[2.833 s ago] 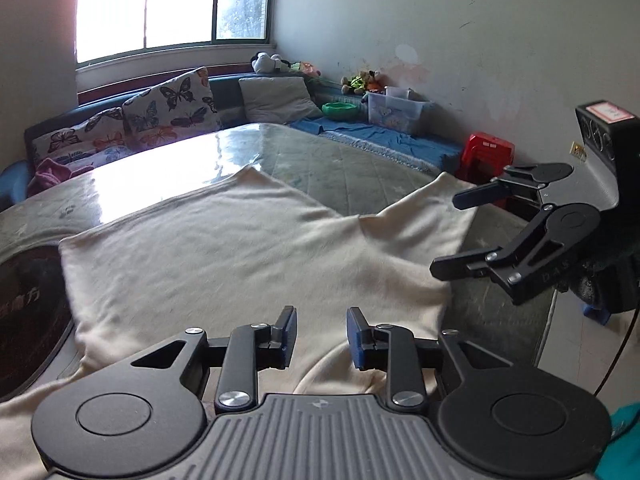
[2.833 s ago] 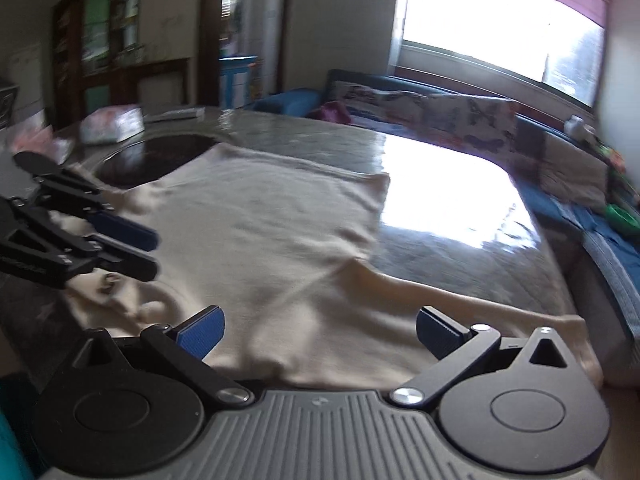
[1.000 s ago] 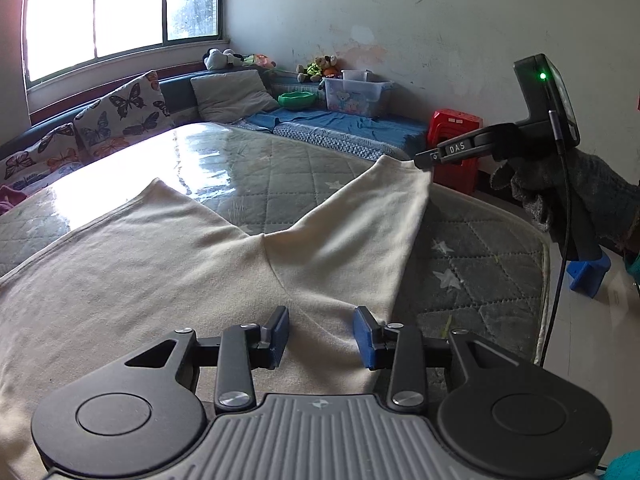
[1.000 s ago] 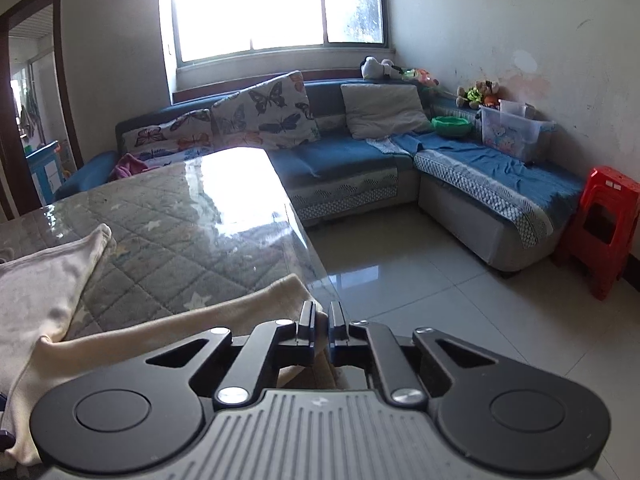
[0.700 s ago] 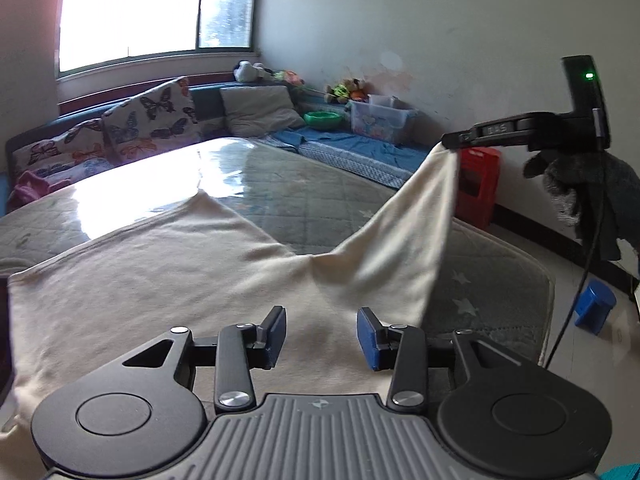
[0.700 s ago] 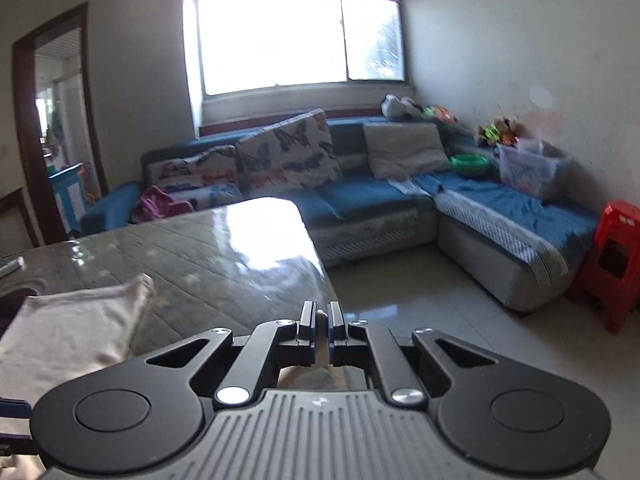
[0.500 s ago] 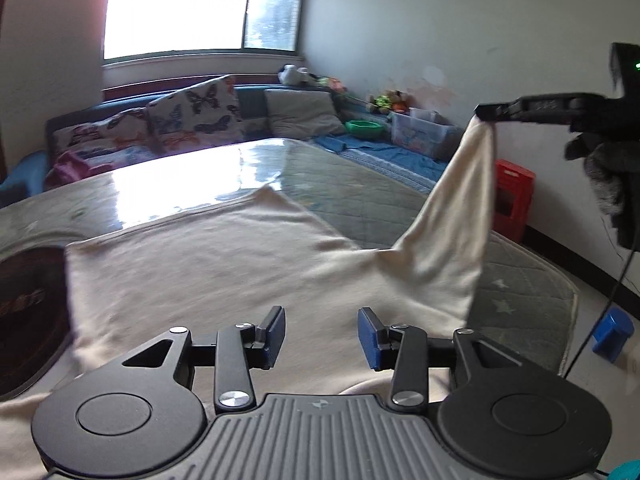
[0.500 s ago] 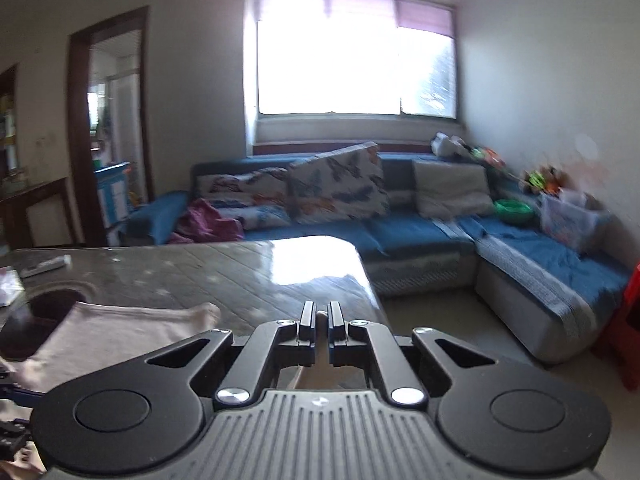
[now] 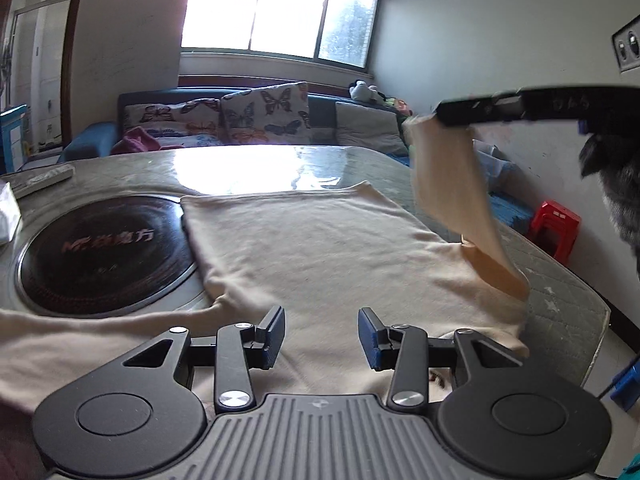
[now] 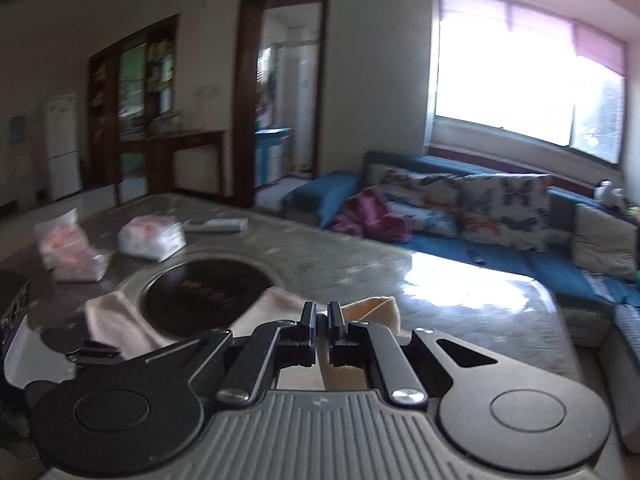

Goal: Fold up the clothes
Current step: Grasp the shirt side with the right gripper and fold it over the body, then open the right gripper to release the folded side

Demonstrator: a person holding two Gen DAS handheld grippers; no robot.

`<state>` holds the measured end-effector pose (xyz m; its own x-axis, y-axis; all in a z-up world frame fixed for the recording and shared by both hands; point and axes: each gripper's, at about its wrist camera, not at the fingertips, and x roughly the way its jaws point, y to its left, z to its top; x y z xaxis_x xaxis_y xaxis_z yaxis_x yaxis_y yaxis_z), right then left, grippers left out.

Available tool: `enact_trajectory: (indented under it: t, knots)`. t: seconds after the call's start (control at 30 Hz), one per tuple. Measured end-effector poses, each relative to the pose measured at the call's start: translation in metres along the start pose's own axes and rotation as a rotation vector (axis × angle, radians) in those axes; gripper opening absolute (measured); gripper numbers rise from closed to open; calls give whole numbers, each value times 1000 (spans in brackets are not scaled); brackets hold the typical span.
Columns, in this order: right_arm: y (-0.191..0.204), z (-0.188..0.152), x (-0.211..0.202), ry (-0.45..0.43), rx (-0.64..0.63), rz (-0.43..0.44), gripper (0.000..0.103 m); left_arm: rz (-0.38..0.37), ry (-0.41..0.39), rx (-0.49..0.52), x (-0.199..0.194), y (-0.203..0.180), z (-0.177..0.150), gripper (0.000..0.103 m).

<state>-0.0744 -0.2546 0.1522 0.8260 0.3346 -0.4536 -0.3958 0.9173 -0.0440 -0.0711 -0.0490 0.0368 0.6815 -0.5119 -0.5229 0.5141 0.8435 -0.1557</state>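
A cream long-sleeved shirt (image 9: 320, 248) lies spread on the table (image 9: 256, 160). My left gripper (image 9: 322, 334) hovers open just above the shirt's near edge, nothing between its blue-padded fingers. My right gripper (image 10: 322, 320) is shut on the end of the shirt's right sleeve (image 9: 452, 184), held high in the air over the table's right side. In the left wrist view the right gripper (image 9: 440, 114) shows at the upper right with the sleeve hanging from it down to the shirt body. In the right wrist view a bit of sleeve cloth (image 10: 376, 308) sticks out past the shut fingers.
A round black hotplate (image 9: 100, 248) is set in the table left of the shirt. Tissue packs (image 10: 152, 236) and a remote (image 10: 216, 224) lie at the table's far side. A blue sofa (image 10: 500, 236) runs under the window; a red stool (image 9: 554, 228) stands right of the table.
The right gripper has carried the sleeve end higher and leftward over the shirt body. The left gripper's view has swung left, staying open above the shirt.
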Motion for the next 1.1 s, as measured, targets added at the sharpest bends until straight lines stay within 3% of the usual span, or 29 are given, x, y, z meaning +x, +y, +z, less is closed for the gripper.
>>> enact_trajectory:
  t: [0.23,0.37,0.5,0.67,0.9,0.93,0.97,1.1]
  knots:
    - [69,-27,54,159,-73,169,5,16,2,-38,-11,9,-12,45]
    - [84,-46,59,230,-115,239,14,20,6,-36,-12,8,-13,45]
    - [73,-48,41,210,-112,205,41,25,0,-28,-10,6,-10,44]
    - [43,-65,14,238,-94,101,53,20,-5,14,-2,-6,-3,43]
    - [6,-101,-20,298,-70,-51,64,25,54,56,19,-17,-5,41]
    - [3,-107,-24,305,-71,-69,64,26,62,62,20,-18,-5,38]
    - [0,-111,-27,309,-69,-82,65,27,69,69,22,-18,-6,25]
    - [-4,-119,-27,294,-50,-86,68,38,73,87,24,-22,-4,8]
